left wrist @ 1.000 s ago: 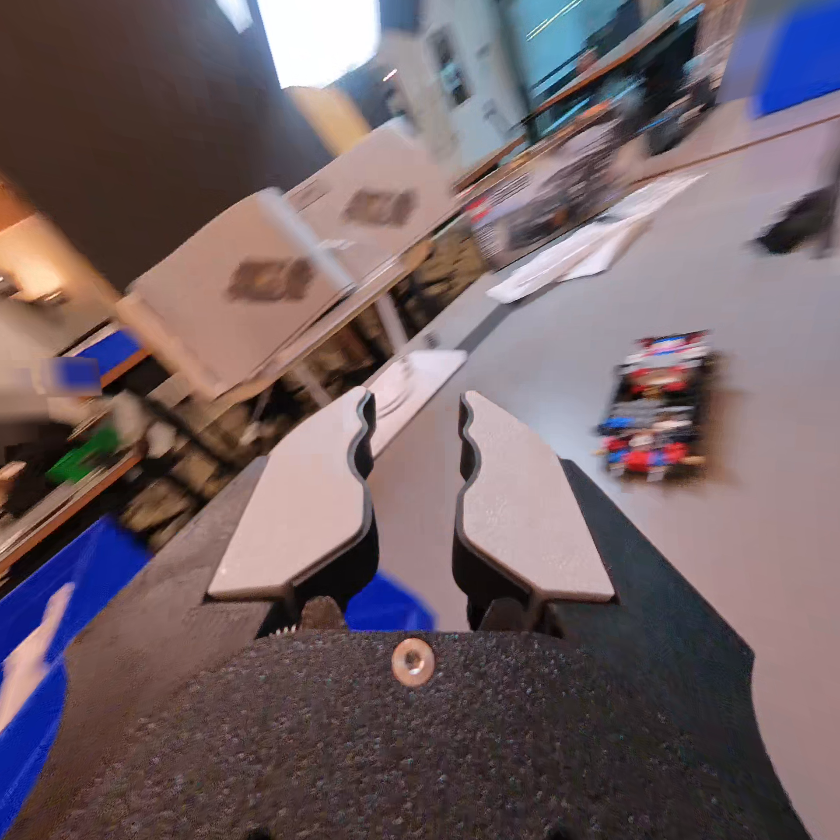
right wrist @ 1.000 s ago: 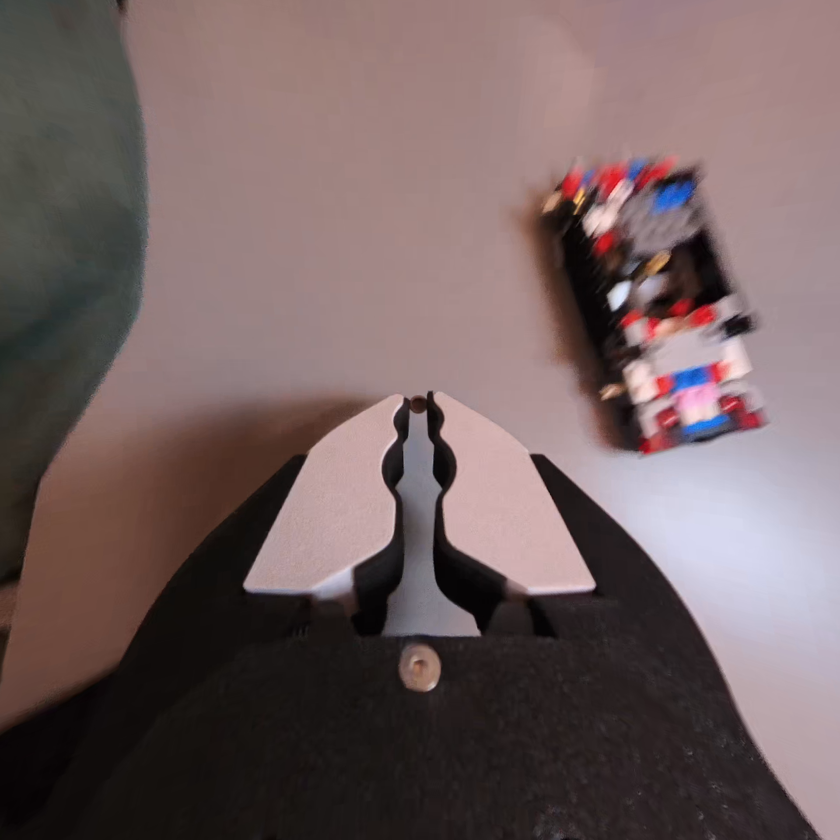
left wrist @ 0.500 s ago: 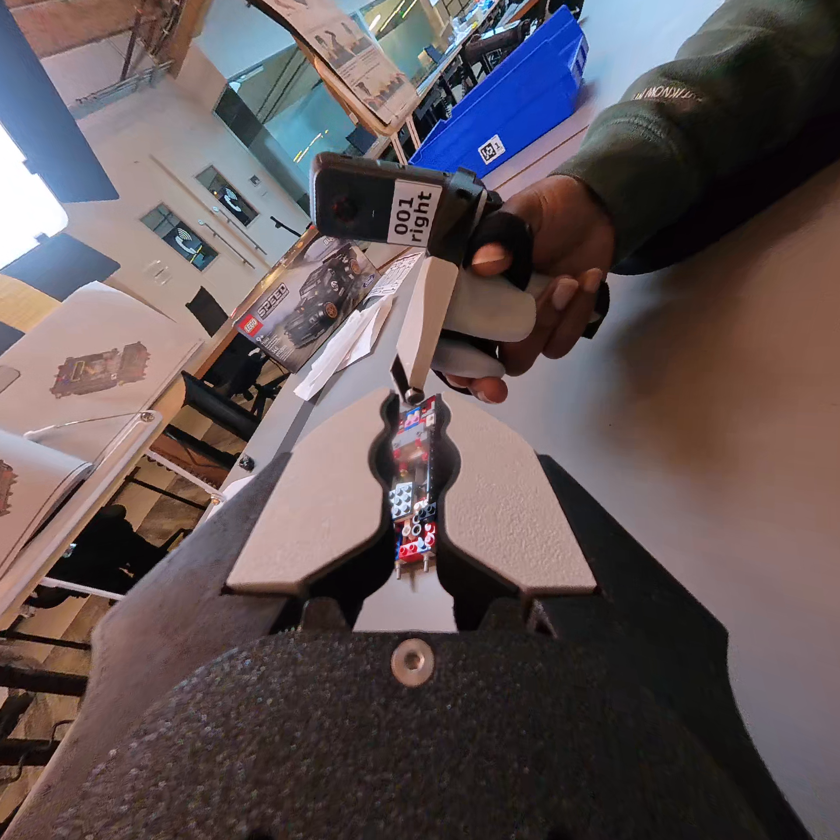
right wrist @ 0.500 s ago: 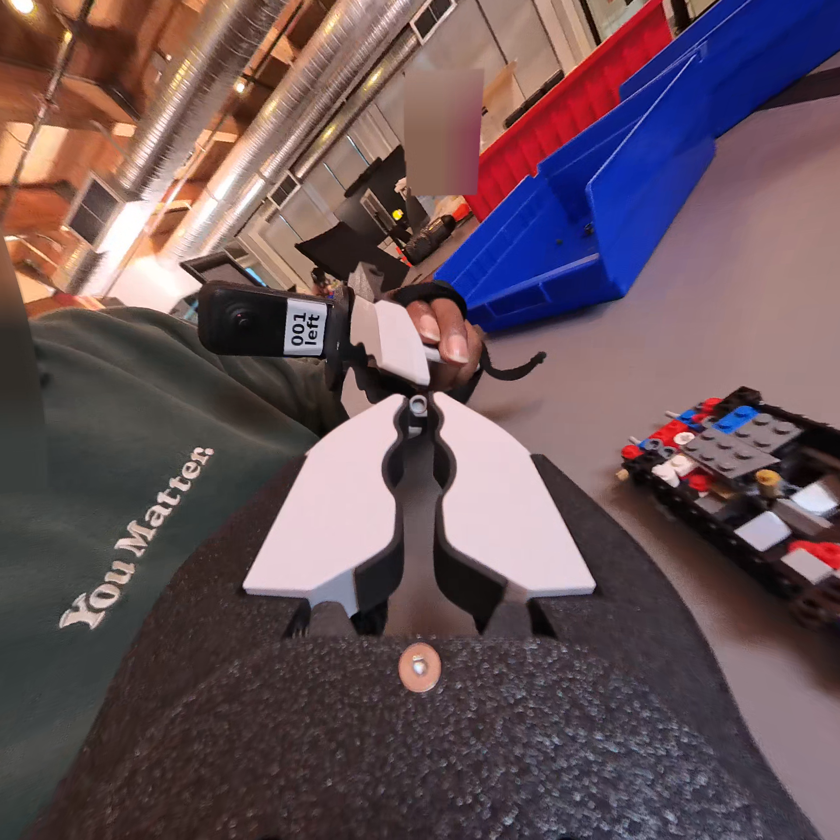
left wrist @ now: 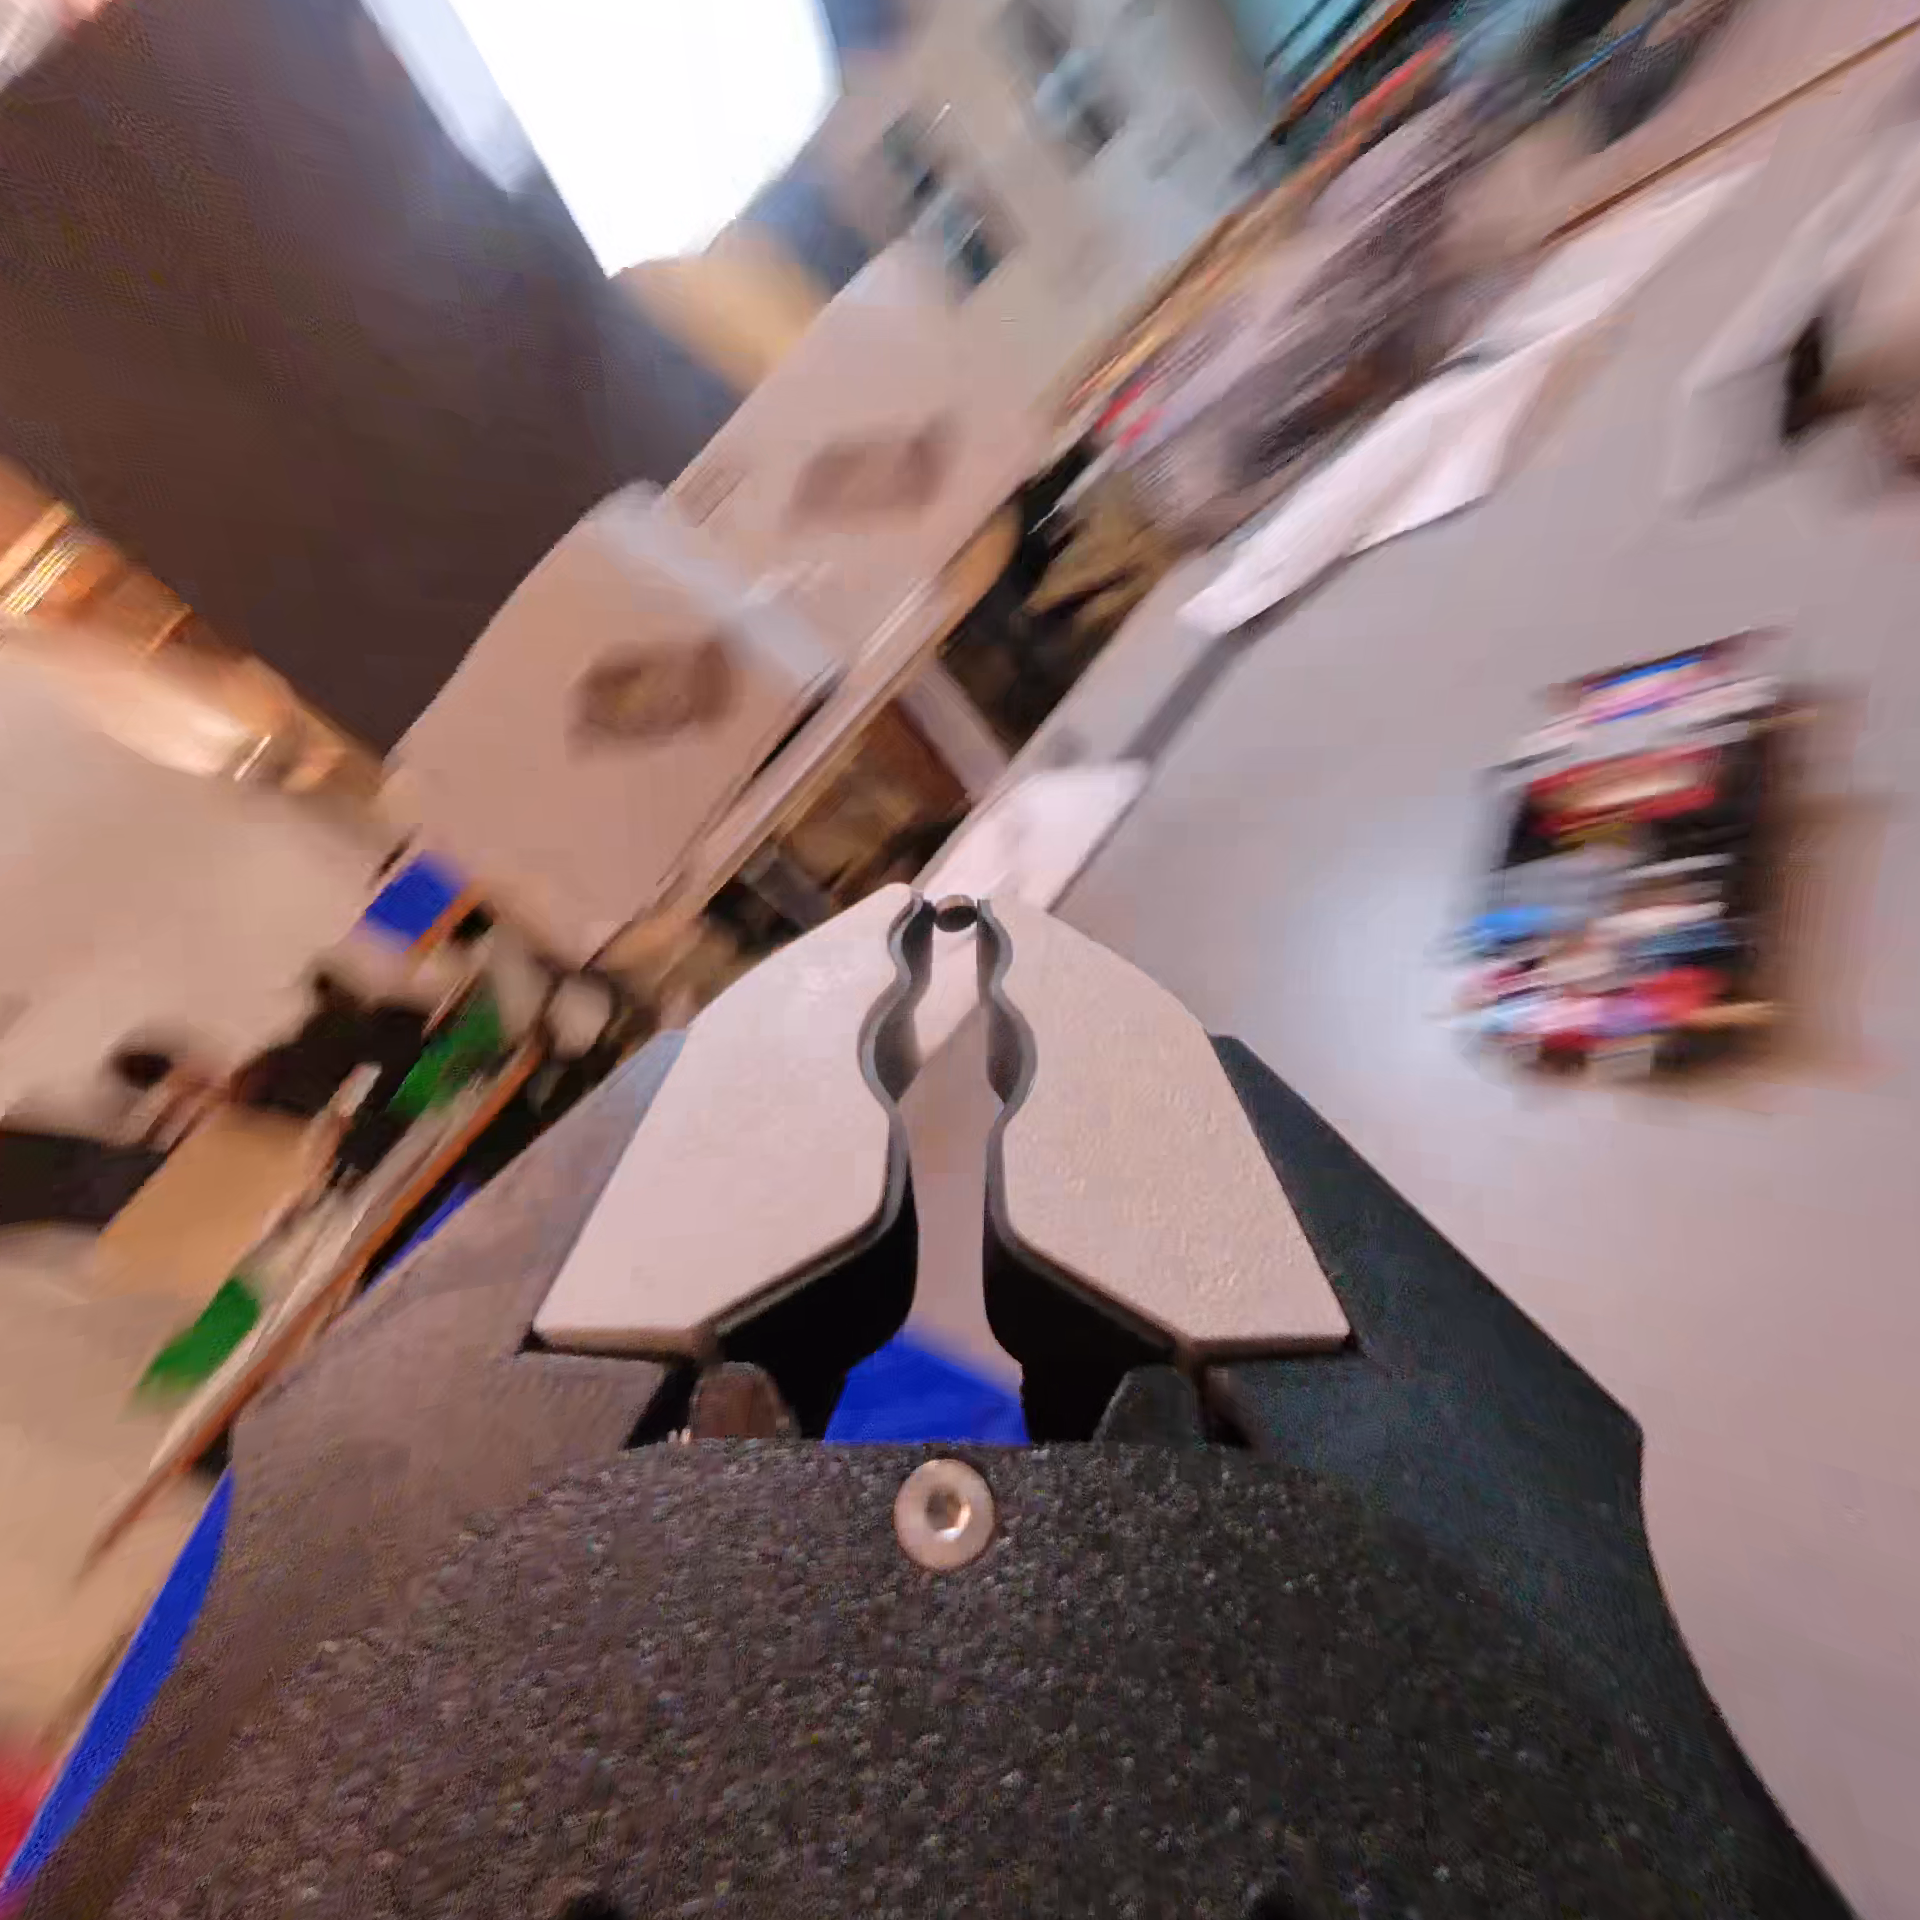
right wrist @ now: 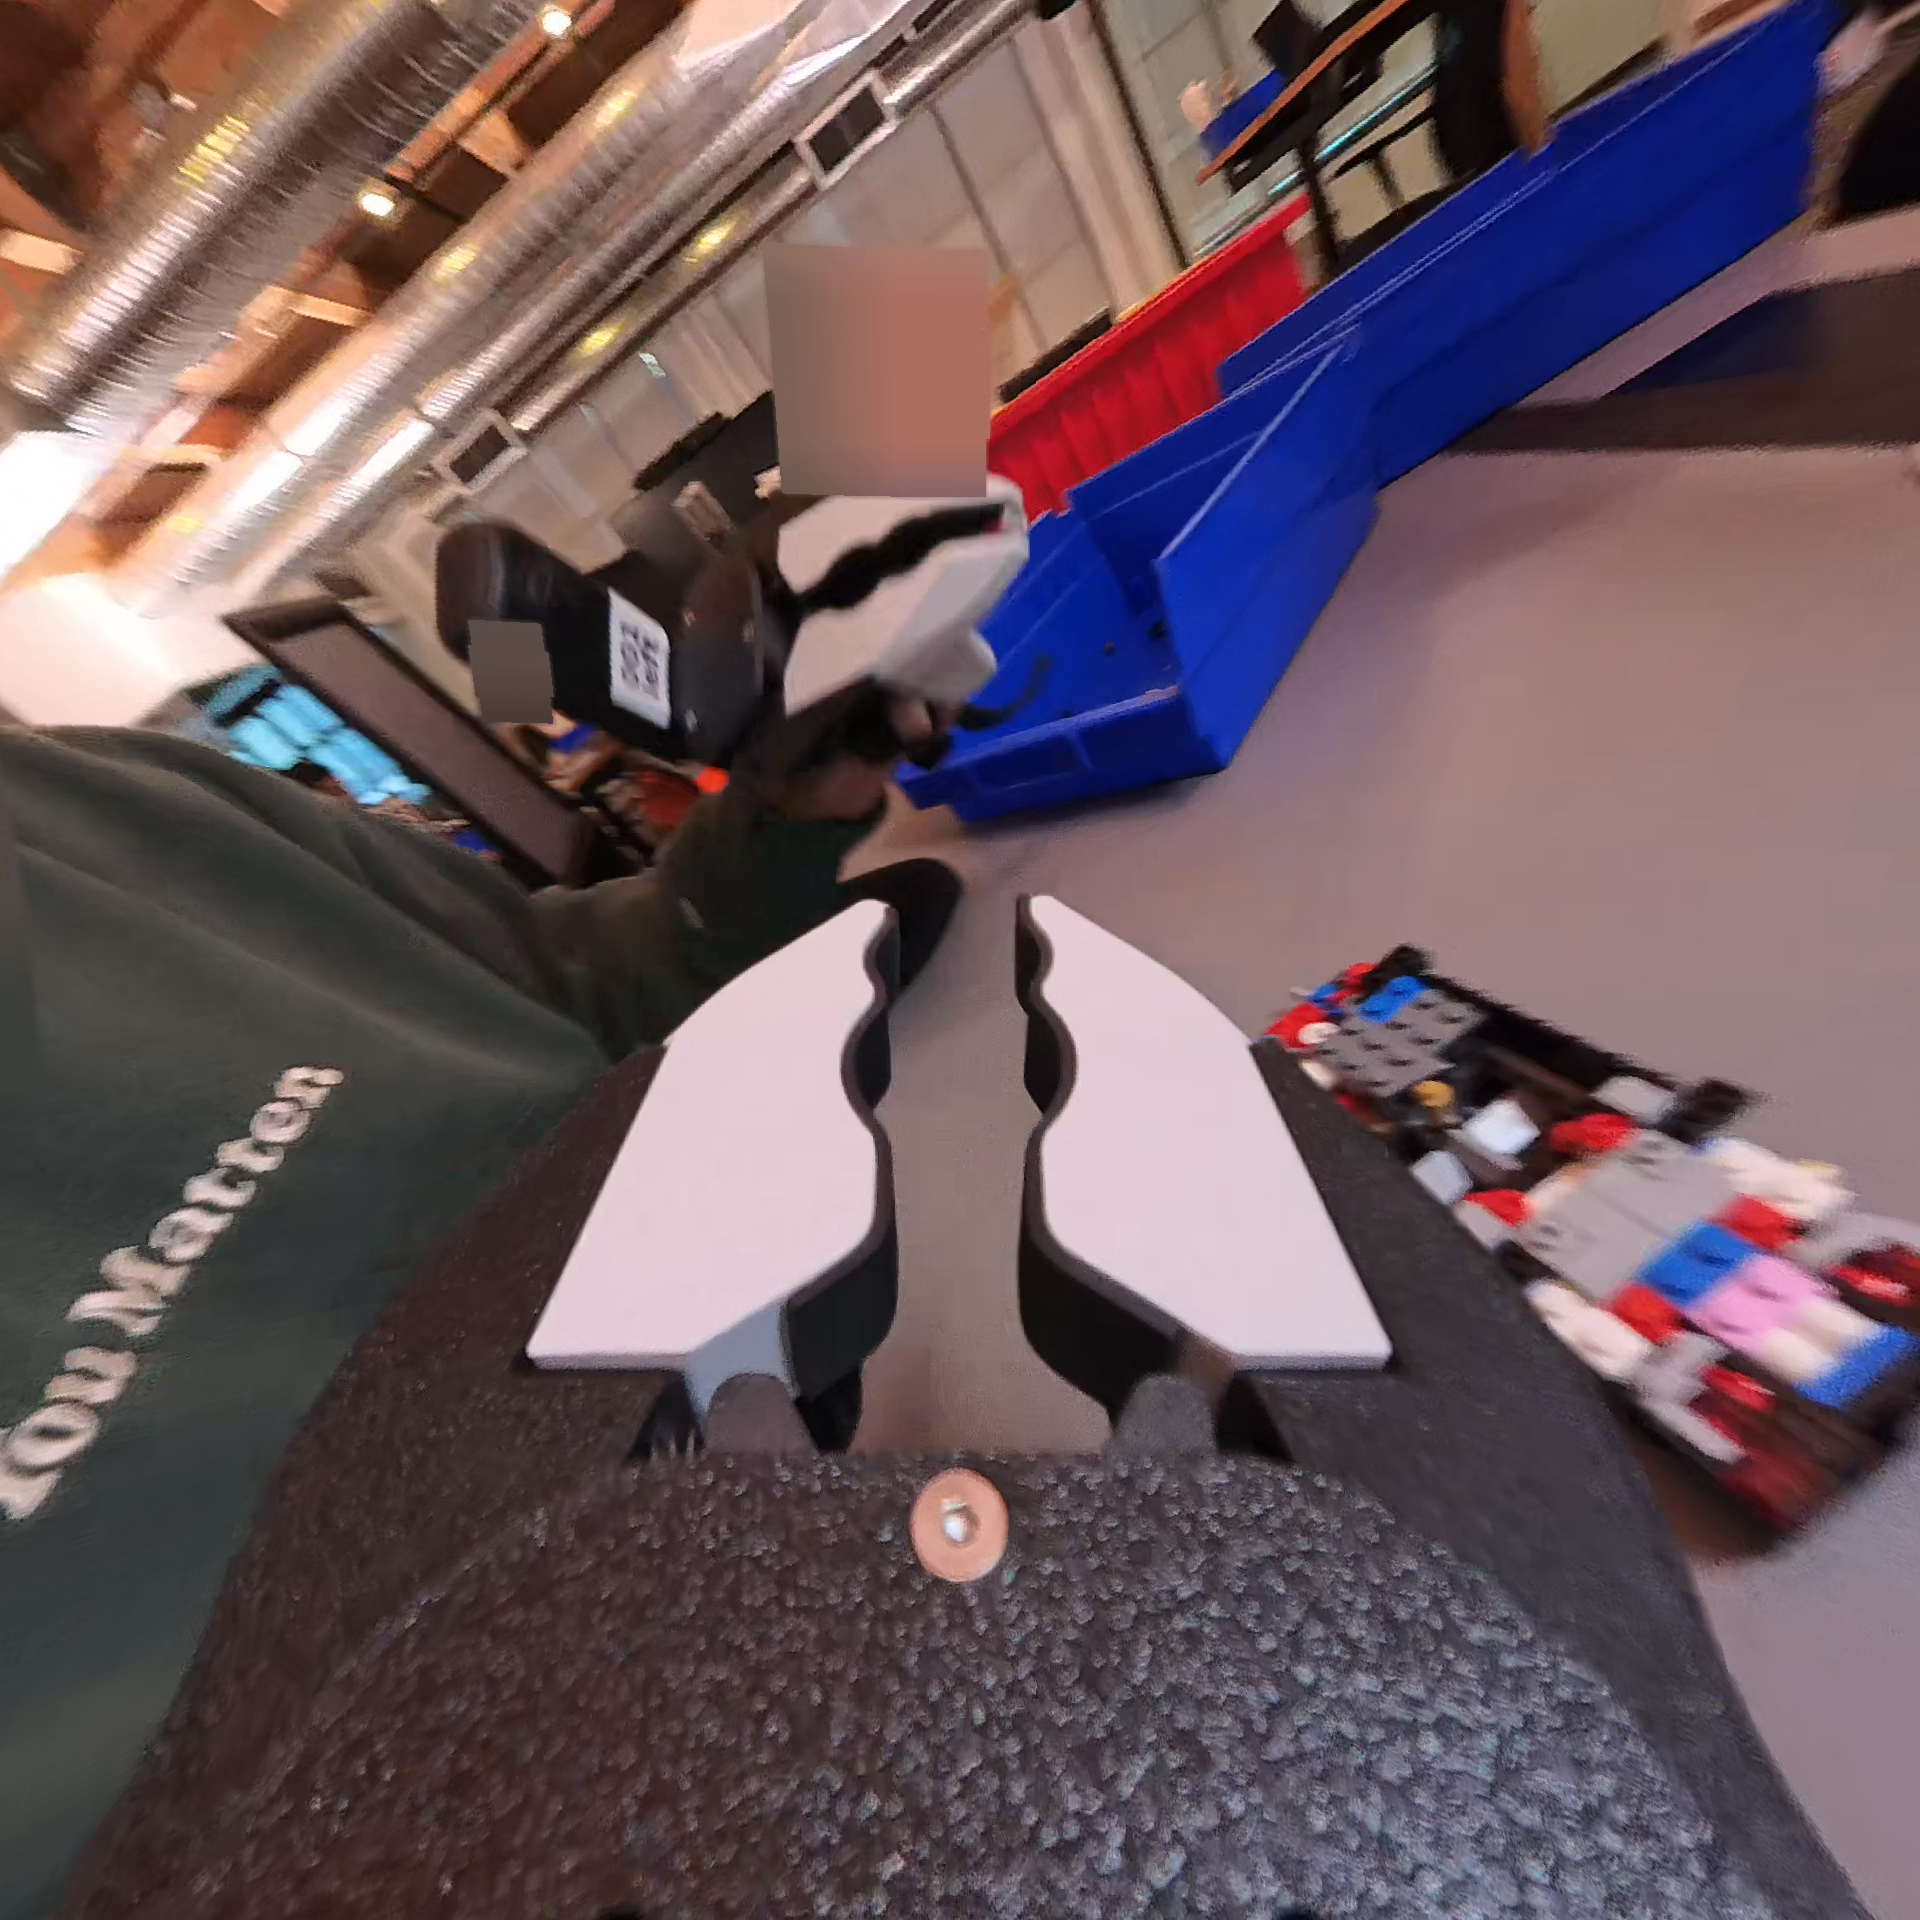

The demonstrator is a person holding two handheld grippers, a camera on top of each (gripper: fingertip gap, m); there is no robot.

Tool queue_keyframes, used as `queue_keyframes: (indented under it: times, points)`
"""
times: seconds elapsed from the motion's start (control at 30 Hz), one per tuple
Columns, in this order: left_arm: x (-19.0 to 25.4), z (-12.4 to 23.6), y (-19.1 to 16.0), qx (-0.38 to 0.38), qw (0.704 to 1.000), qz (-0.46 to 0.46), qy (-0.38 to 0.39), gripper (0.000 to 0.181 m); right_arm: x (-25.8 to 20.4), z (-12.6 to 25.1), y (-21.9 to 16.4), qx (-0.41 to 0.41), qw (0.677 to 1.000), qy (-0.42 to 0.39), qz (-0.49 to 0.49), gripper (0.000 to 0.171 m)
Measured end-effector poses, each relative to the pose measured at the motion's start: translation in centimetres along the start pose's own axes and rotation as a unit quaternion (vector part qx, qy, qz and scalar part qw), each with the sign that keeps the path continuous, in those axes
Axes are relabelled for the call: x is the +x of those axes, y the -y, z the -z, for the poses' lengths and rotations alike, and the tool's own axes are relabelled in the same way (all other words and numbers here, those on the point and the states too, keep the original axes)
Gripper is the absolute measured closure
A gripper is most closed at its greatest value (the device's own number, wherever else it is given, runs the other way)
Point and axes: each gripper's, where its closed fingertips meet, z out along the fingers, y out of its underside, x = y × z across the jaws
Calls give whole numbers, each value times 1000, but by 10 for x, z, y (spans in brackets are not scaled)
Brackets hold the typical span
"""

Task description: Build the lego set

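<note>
Pinching a tiny round stud (left wrist: 954,914) at the tips of our left tongs (left wrist: 951,916), held up off the grey bench (left wrist: 1455,1195). Our right tongs (right wrist: 954,914) sit apart and empty, and the half-built lego car (right wrist: 1621,1205) rests on the bench just to their right.

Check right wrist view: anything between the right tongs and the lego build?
Nothing. In the right wrist view, only bare grey table separates the open right tongs from the lego build, which sits just to their right.
</note>
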Motion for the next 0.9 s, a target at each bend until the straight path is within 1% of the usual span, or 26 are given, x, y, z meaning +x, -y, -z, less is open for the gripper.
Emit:
queue_keyframes:
  times: [0.07,0.1,0.13,0.17,0.2,0.27,0.3,0.5,0.6,0.7,0.73,0.83,0.87,0.9]
  points:
    - [-59,11,-48,-94,990,49,93,174,8,7,7,8,999,-28,21,150]
    - [-78,18,-71,-139,980,81,118,173,10,9,9,11,999,-33,23,150]
    - [-87,24,-97,-195,966,119,123,173,11,10,10,12,999,-36,20,150]
    - [-87,30,-121,-249,949,159,111,168,13,11,10,12,999,-39,18,150]
    - [-83,34,-139,-284,934,194,95,157,15,11,9,10,999,-42,17,150]
    - [-70,40,-160,-325,912,242,57,141,18,10,7,6,999,-47,18,150]
    - [-68,41,-165,-331,908,252,52,137,19,10,6,4,999,-50,21,150]
    - [-53,40,-168,-349,905,243,16,123,25,12,6,3,998,-63,24,150]
    - [-53,36,-161,-332,914,234,13,124,28,15,9,11,997,-72,24,150]
    - [-56,26,-130,-256,944,209,19,132,35,21,13,13,994,-96,43,151]
    - [-54,23,-116,-225,954,199,14,140,39,23,12,6,992,-110,55,151]
    - [-25,12,-68,-123,977,170,-43,176,58,32,7,-28,980,-167,107,151]
    - [-11,9,-57,-103,979,161,-68,181,64,36,6,-38,974,-185,124,150]
    - [5,5,-49,-93,979,155,-93,181,69,39,6,-48,968,-203,140,150]
